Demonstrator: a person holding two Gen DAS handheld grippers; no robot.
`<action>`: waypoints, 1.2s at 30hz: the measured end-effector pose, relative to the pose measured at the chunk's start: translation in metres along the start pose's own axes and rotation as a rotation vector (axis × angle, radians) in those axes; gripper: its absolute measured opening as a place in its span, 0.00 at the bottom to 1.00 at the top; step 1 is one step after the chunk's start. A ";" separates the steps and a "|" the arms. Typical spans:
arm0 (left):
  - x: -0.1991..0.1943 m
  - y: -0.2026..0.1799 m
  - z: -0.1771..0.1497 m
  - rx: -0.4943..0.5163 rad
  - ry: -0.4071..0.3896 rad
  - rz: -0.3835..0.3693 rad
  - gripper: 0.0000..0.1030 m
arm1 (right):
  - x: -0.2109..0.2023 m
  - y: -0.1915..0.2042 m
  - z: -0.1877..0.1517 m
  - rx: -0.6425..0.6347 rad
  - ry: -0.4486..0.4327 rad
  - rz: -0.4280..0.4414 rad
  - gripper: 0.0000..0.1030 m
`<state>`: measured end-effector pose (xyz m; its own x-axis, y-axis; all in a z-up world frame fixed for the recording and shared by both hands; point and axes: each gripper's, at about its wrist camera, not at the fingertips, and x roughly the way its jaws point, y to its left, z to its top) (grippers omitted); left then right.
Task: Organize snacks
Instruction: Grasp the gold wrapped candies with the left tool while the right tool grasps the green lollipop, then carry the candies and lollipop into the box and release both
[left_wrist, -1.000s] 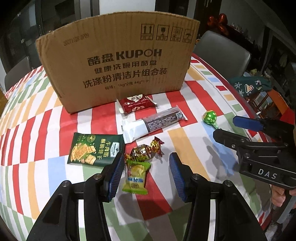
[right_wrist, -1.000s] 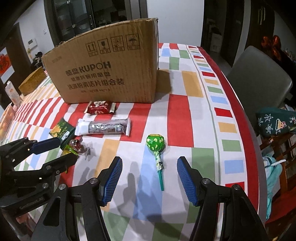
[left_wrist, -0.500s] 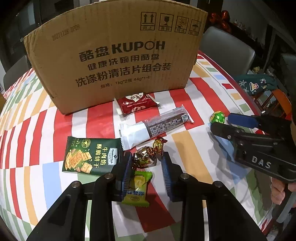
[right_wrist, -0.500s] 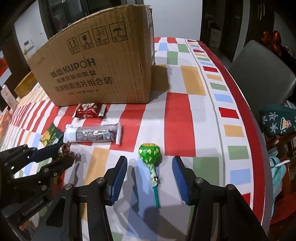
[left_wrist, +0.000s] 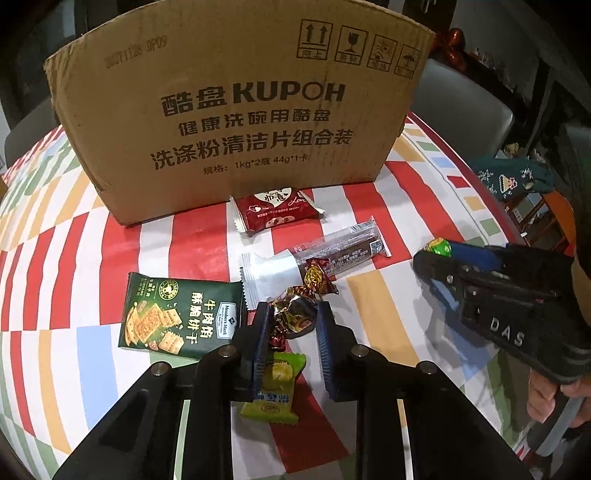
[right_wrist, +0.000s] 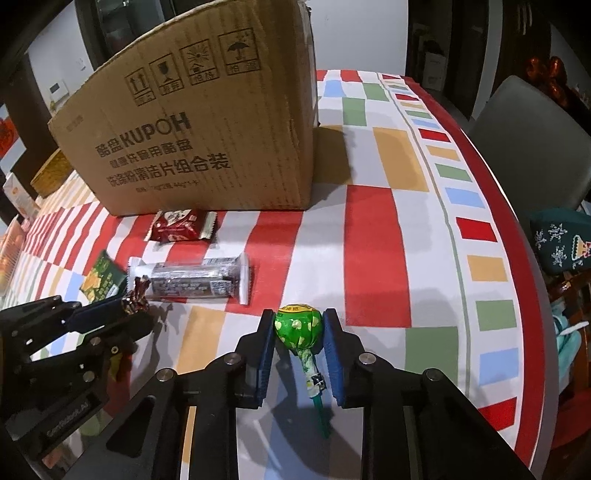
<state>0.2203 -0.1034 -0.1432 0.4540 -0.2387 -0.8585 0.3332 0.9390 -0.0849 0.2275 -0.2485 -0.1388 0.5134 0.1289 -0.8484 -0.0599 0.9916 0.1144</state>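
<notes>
Both grasps now closed, against open jaws a second ago. Left gripper (left_wrist: 291, 325) clamped on the brown-and-gold foil-wrapped twist candy (left_wrist: 297, 317), near the front edge of the striped tablecloth (right_wrist: 373, 236). Right gripper (right_wrist: 299, 339) clamped on the green-wrapped round lollipop (right_wrist: 298, 325), toward the cloth's right edge. Next, probably: lift and transfer into the tall brown cardboard box (left_wrist: 236, 110) at the back. Other packets untouched.
</notes>
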 end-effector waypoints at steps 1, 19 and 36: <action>-0.002 0.000 -0.001 0.000 -0.002 -0.001 0.25 | -0.002 0.002 -0.001 -0.005 -0.003 -0.001 0.26; -0.066 0.000 -0.006 -0.009 -0.118 -0.032 0.25 | -0.068 0.029 -0.005 -0.056 -0.128 0.042 0.26; -0.150 0.007 0.009 -0.011 -0.323 0.005 0.25 | -0.135 0.058 0.014 -0.097 -0.310 0.083 0.26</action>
<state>0.1620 -0.0628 -0.0108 0.6952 -0.2988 -0.6538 0.3222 0.9425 -0.0882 0.1666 -0.2087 -0.0100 0.7385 0.2151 -0.6390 -0.1857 0.9760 0.1139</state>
